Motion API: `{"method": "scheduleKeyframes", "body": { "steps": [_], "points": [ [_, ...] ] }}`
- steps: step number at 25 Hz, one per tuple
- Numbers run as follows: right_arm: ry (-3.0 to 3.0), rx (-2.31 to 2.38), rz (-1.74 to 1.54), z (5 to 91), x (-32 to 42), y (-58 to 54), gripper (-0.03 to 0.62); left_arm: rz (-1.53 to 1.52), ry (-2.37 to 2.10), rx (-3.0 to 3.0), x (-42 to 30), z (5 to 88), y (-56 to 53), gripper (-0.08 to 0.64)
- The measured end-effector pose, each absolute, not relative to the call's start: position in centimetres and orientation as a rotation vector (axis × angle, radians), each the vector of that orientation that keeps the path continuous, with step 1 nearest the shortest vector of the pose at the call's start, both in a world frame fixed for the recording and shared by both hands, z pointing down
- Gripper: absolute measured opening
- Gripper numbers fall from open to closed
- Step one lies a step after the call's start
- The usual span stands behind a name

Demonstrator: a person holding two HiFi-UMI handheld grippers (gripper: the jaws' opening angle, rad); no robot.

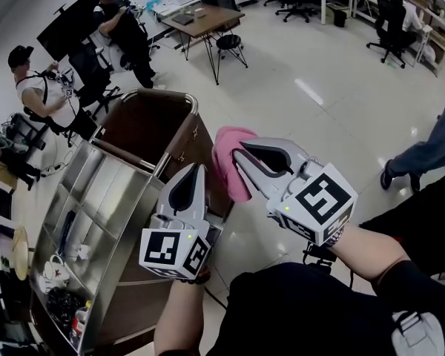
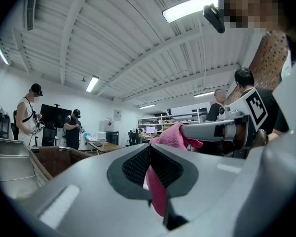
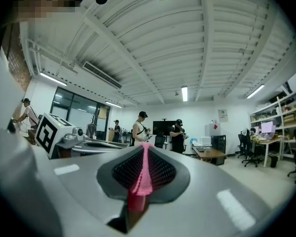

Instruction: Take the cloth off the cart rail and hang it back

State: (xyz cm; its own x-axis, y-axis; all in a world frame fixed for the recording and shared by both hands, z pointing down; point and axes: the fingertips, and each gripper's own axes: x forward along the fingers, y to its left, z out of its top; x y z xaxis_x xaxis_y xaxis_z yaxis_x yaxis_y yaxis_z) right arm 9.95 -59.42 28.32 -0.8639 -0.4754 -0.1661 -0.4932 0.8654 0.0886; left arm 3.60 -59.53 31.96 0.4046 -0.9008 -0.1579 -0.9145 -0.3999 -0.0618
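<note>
Pink fabric cloth [image 1: 231,170] clear of steel cart [image 1: 107,199] rail. Right tool [image 1: 239,154] clamped on cloth, left tool [image 1: 199,169] pinching it too, both beside cart.

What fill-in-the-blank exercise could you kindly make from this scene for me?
1. The cloth is ____ in colour.
2. The left gripper and the right gripper are both shut on the ____.
3. In the head view, the cart stands to the ____ of both grippers.

Missing words: pink; cloth; left.
</note>
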Motion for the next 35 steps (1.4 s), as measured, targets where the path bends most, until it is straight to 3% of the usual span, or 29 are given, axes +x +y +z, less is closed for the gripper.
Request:
{"method": "scheduleKeyframes", "body": {
  "steps": [9,21,35],
  "points": [
    [2.898,-0.652,0.182,29.8,8.5,-64.9,0.021,0.150,1.723,-2.447,2.4,33.9,-64.7,0.004],
    [2.918,-0.561,0.210,28.7,0.6,-76.0,0.021,0.168,1.807,-2.368,-5.1,32.4,-75.0,0.003],
    [2.942,-0.421,0.186,29.4,-5.5,-82.4,0.021,0.143,1.933,-2.275,-10.4,32.9,-79.9,0.003]
  ]
}}
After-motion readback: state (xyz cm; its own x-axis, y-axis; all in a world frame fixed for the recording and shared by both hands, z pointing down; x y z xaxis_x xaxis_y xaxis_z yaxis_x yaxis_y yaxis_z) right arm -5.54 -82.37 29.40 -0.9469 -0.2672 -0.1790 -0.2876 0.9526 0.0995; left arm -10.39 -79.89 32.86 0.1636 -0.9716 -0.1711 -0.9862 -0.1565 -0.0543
